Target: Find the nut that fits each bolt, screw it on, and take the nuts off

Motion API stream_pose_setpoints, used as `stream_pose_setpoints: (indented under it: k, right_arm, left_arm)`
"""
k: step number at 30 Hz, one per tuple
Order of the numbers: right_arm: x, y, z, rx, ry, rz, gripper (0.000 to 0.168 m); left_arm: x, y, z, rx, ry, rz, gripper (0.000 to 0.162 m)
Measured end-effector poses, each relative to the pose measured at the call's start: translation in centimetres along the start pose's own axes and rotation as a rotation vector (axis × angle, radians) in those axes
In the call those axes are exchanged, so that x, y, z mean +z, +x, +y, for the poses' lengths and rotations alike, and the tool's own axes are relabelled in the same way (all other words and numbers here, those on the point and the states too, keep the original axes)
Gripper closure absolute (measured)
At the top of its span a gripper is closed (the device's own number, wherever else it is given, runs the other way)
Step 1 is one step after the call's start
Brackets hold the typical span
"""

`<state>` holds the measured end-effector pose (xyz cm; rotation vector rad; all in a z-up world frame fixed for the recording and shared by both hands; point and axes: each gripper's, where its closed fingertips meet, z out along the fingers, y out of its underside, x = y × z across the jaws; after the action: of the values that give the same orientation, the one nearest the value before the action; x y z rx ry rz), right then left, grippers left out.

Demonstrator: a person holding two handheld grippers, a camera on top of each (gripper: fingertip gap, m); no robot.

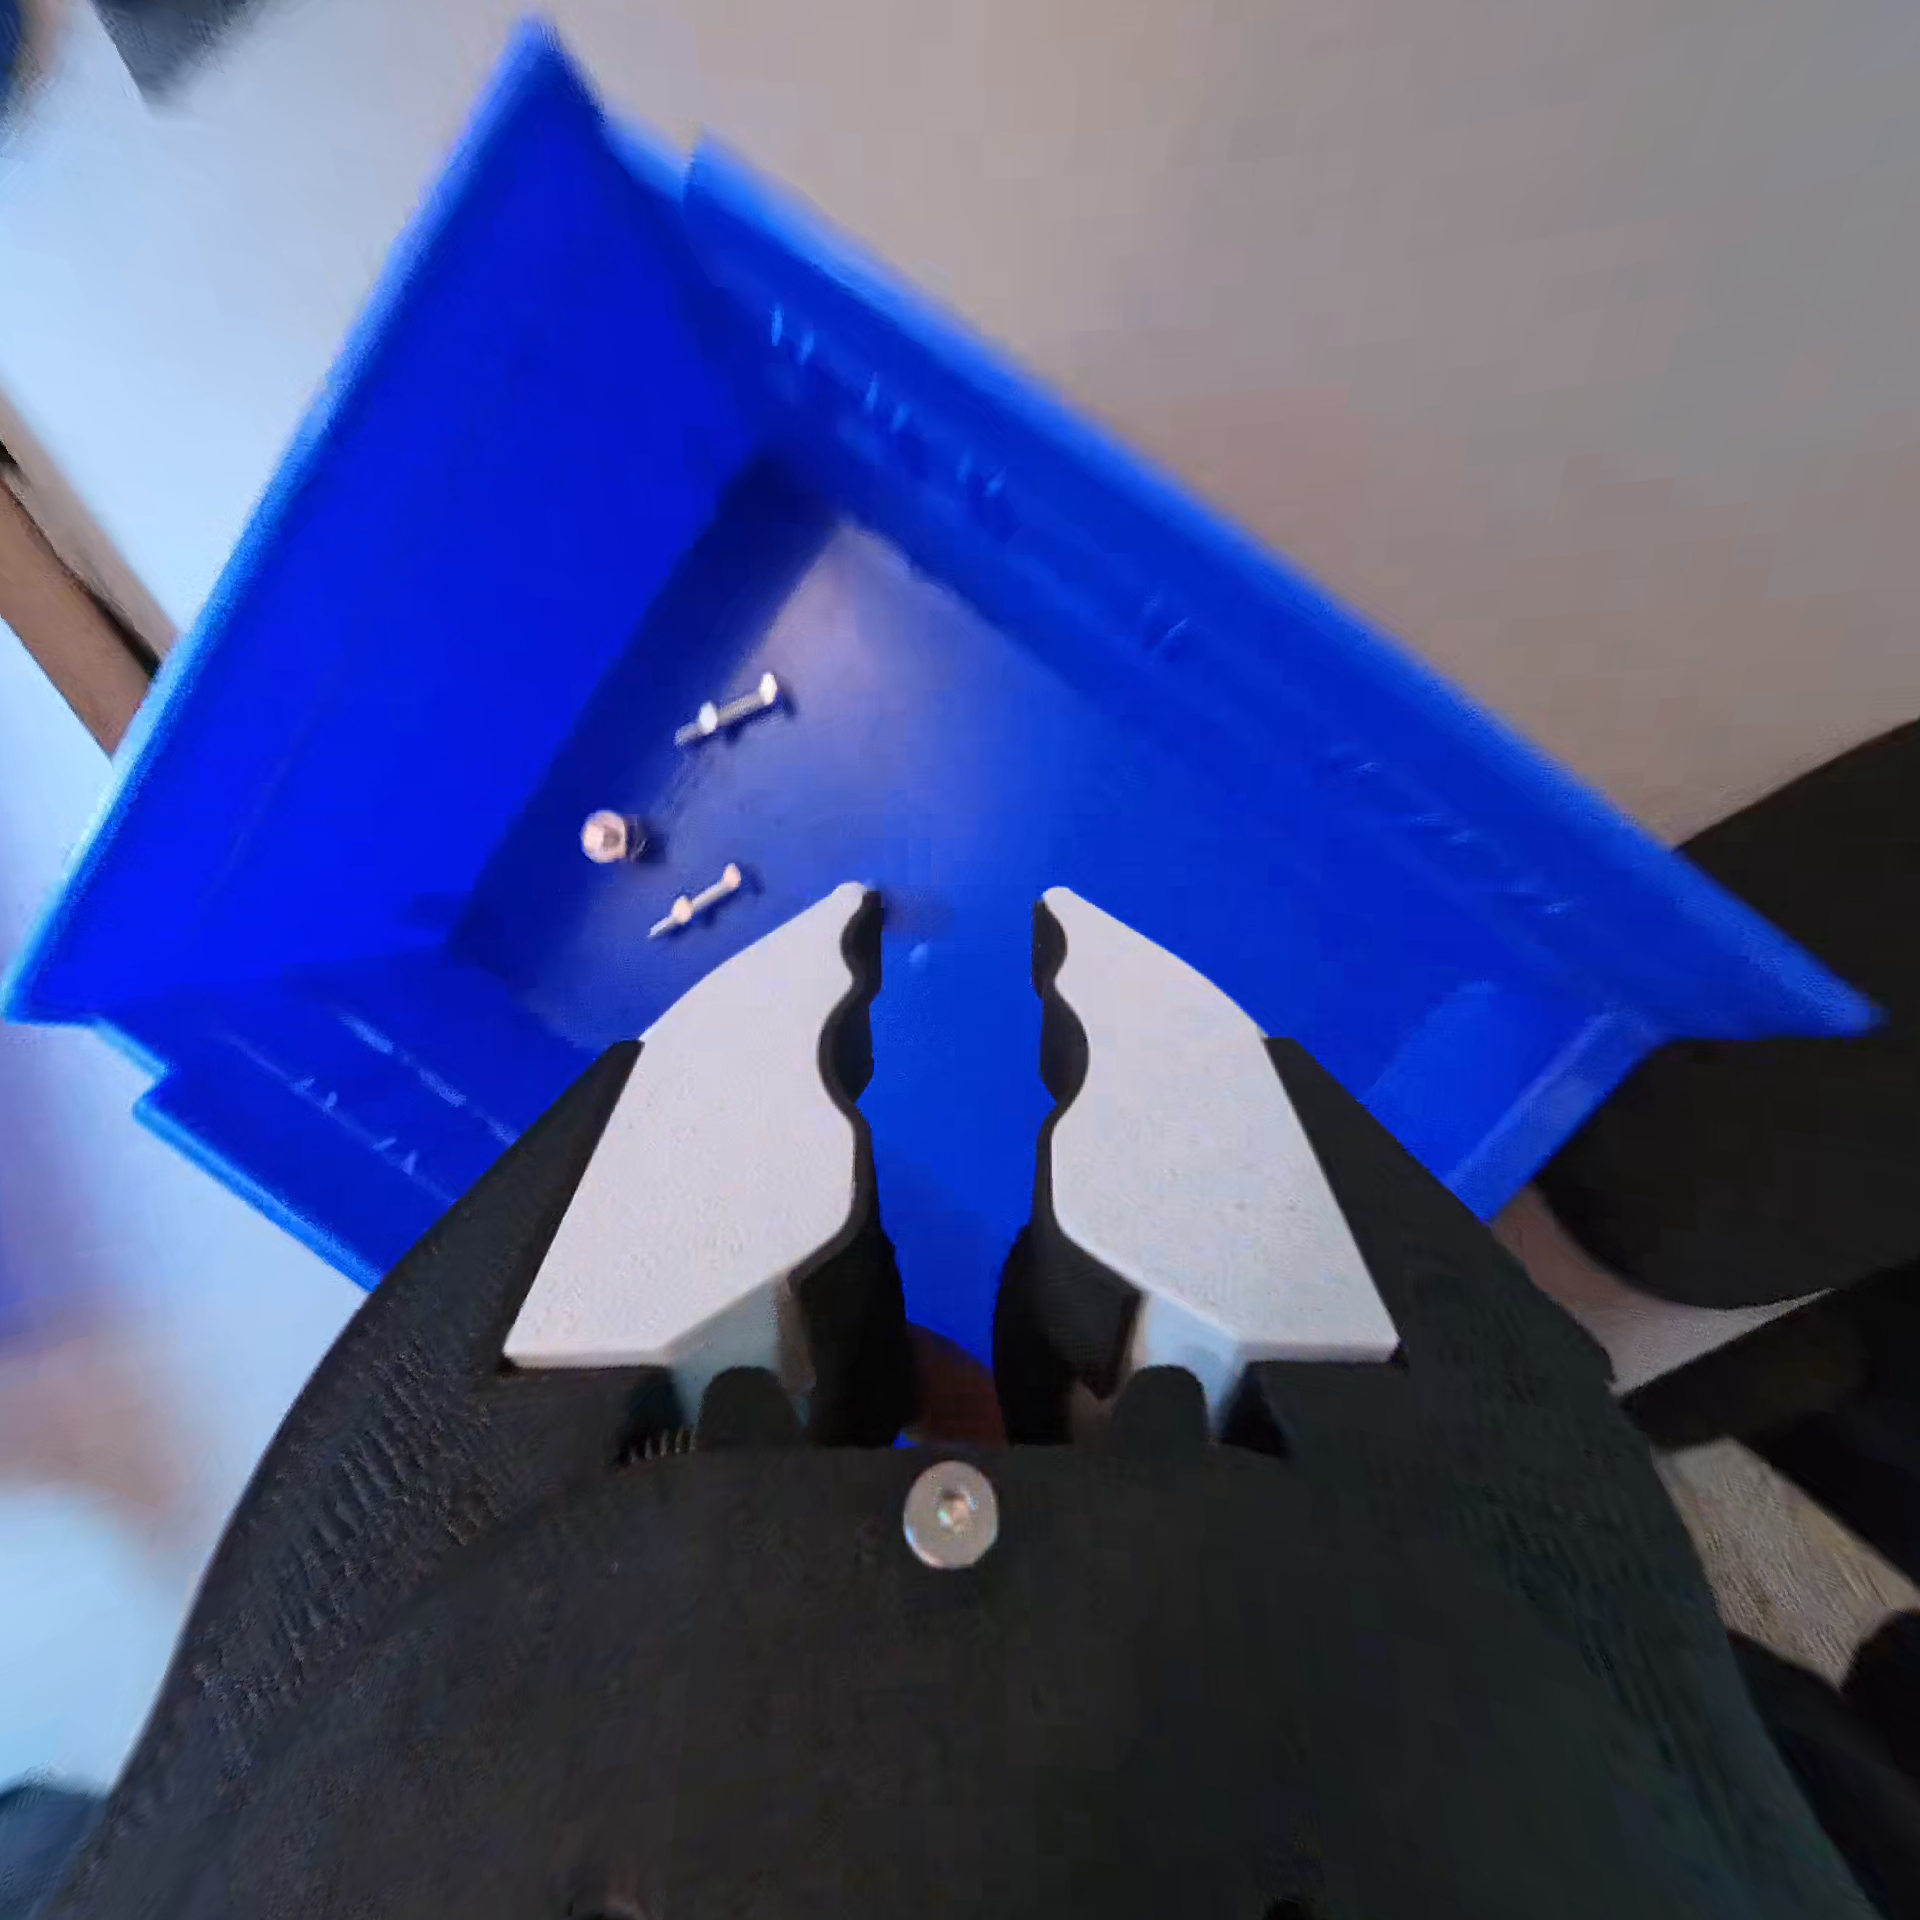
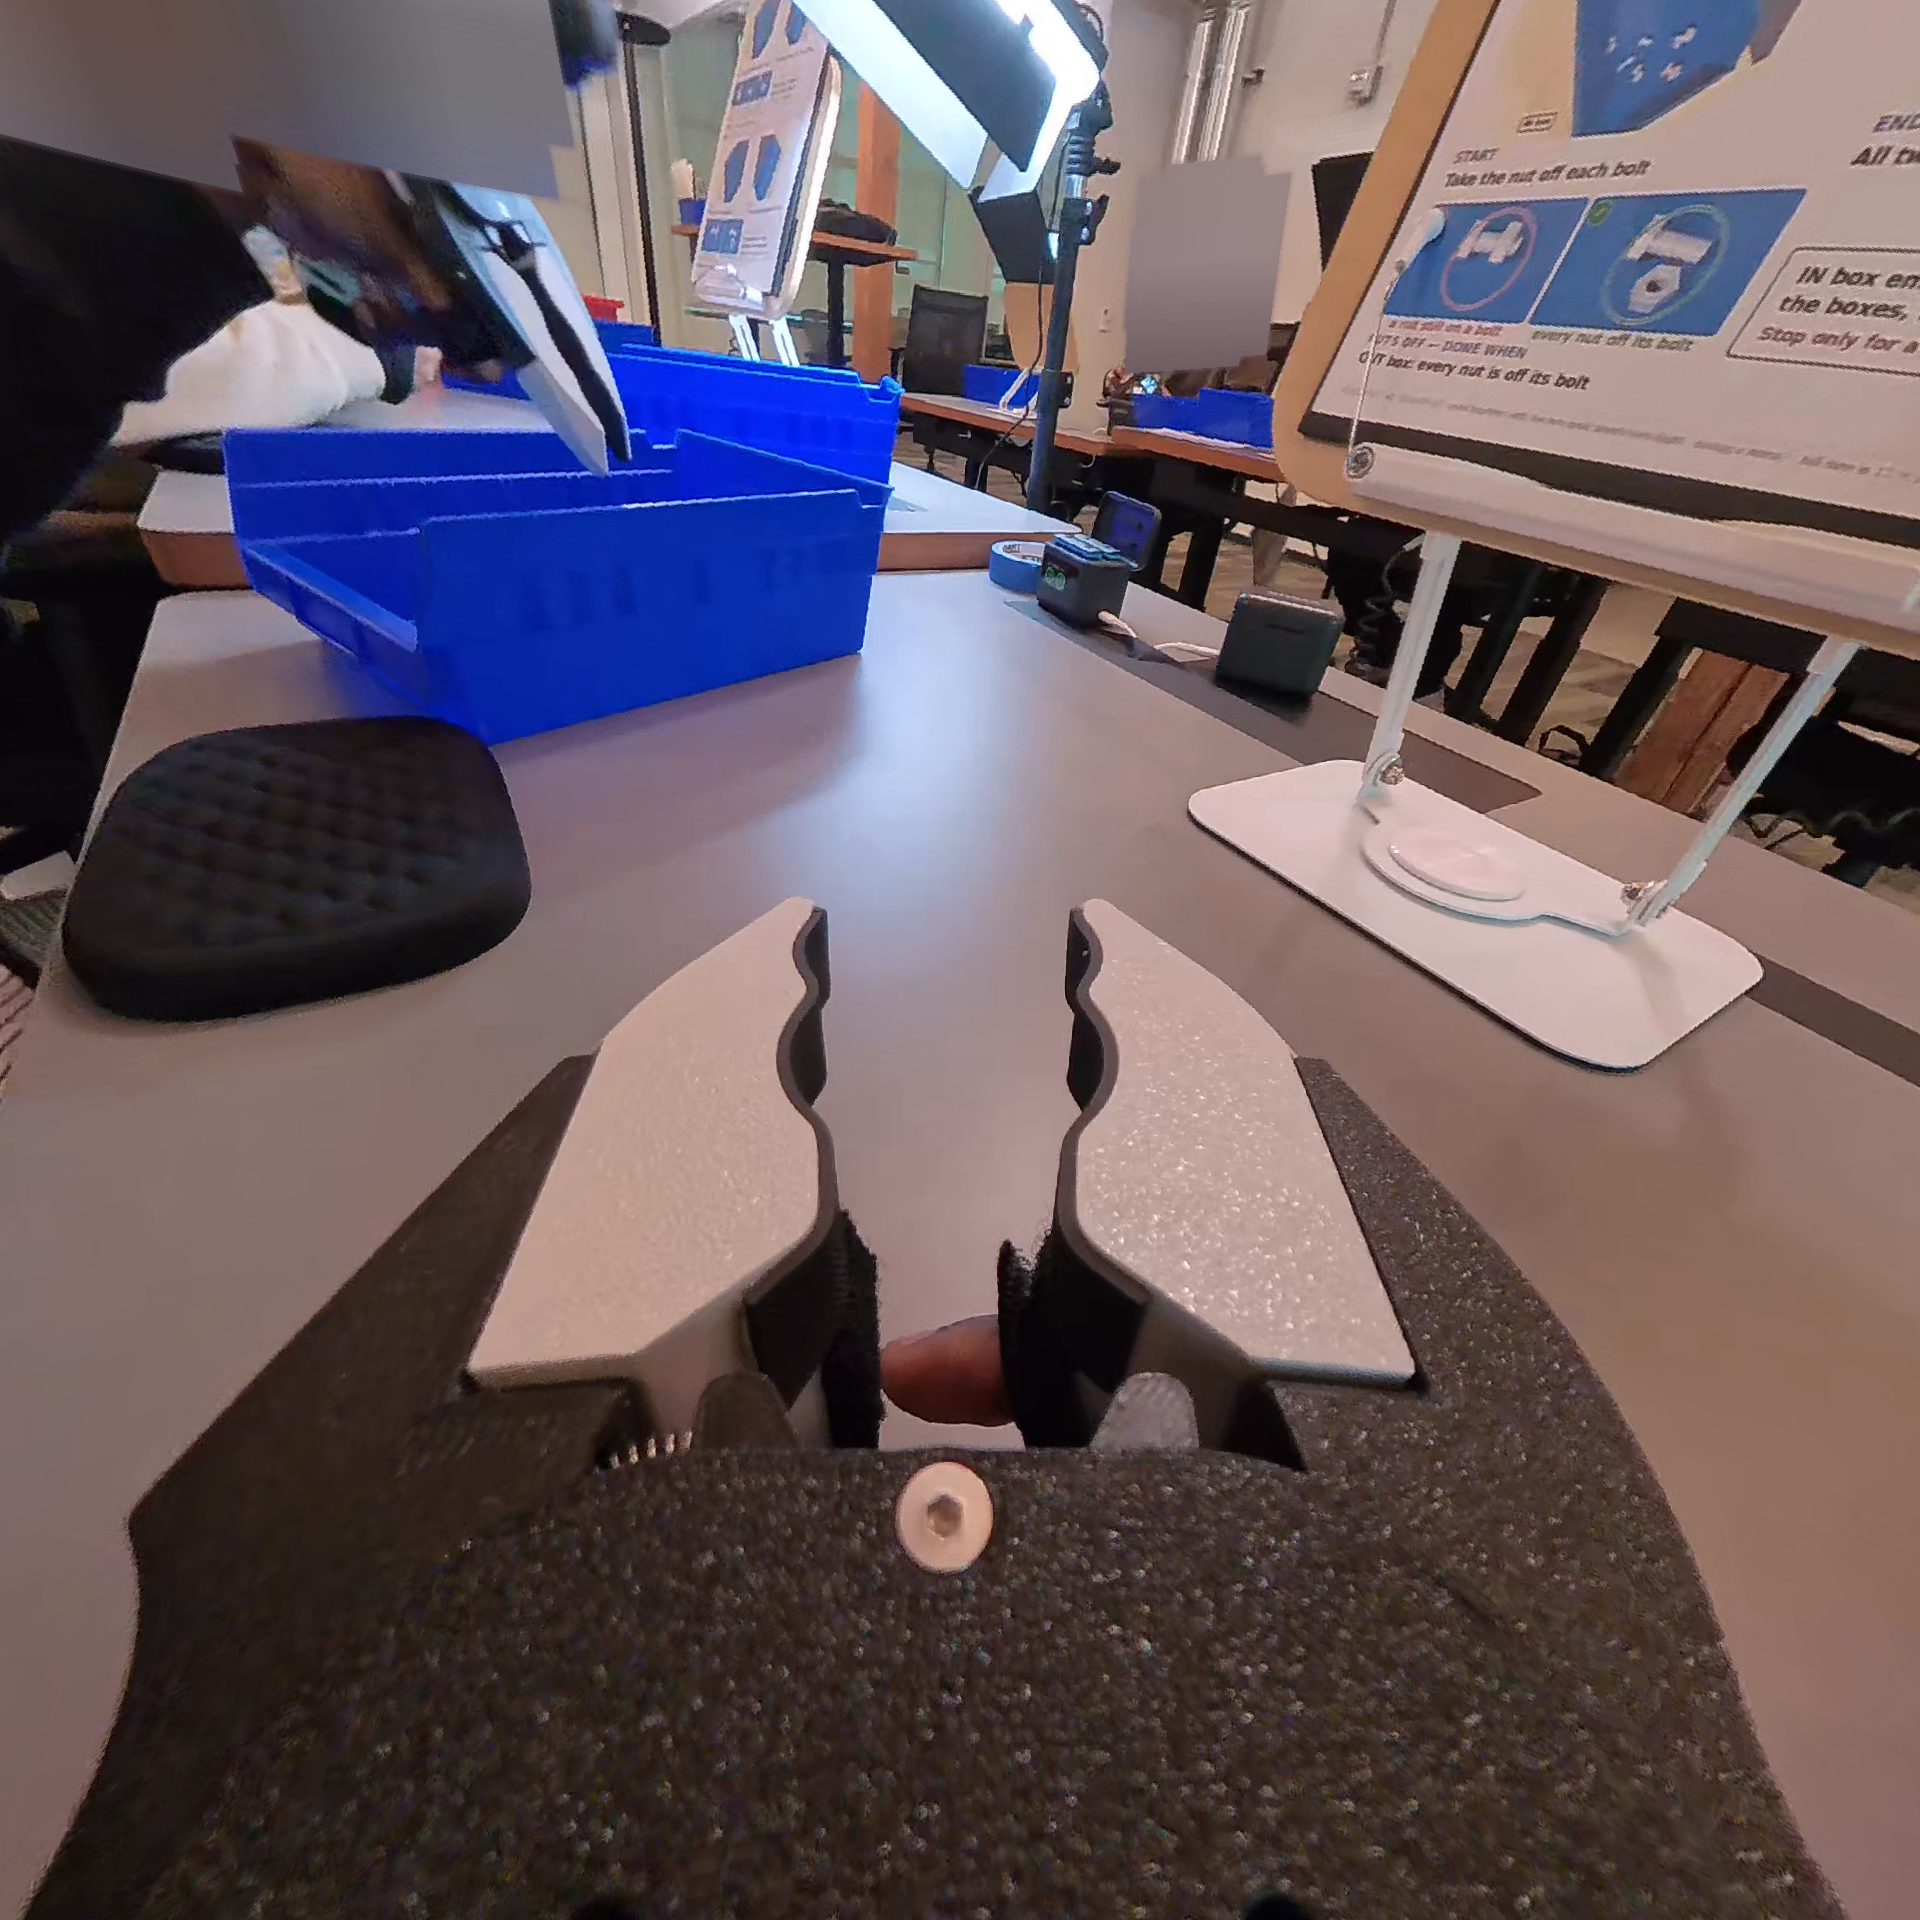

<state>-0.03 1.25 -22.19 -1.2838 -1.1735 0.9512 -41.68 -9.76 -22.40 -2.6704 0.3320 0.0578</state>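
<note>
On the desk [image 2: 987,790], two bins [image 2: 582,582] sit side by side near its far left corner. A wrist pad [image 2: 296,862] lies before them at the left edge; a document stand [image 2: 1475,904] is at the right. Three bolts [image 1: 727,712] lie in one bin's corner.

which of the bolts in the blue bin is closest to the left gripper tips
The lower bolt, lying just left of the left gripper. The other bolt lies farther up the blue bin floor.

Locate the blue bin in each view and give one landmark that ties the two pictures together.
Left wrist view: the blue bin fills the centre, seen from above, hardware on its floor.
Right wrist view: it sits upper left on the grey table, seen from the side.
Shared landmark: the left gripper, poised over the bin.
</note>
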Motion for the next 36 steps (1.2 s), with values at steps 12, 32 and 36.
stream_pose_setpoints:
  k: [12, 32, 36]
  right_arm:
    - [0.1, -0.4, 0.1, -0.033, -0.01, -0.007, 0.125]
    - [0.3, -0.3, 0.3, -0.025, -0.017, -0.004, 0.125]
    - [0.3, -0.3, 0.3, -0.027, -0.021, -0.005, 0.125]
  left_arm:
    - [6.2, -3.3, 3.9, -0.148, -0.293, 0.018, 0.143]
    - [4.6, -1.5, 2.7, -0.043, -0.257, 0.104, 0.155]
    - [1.2, -0.2, -0.8, 0.055, -0.149, 0.024, 0.155]
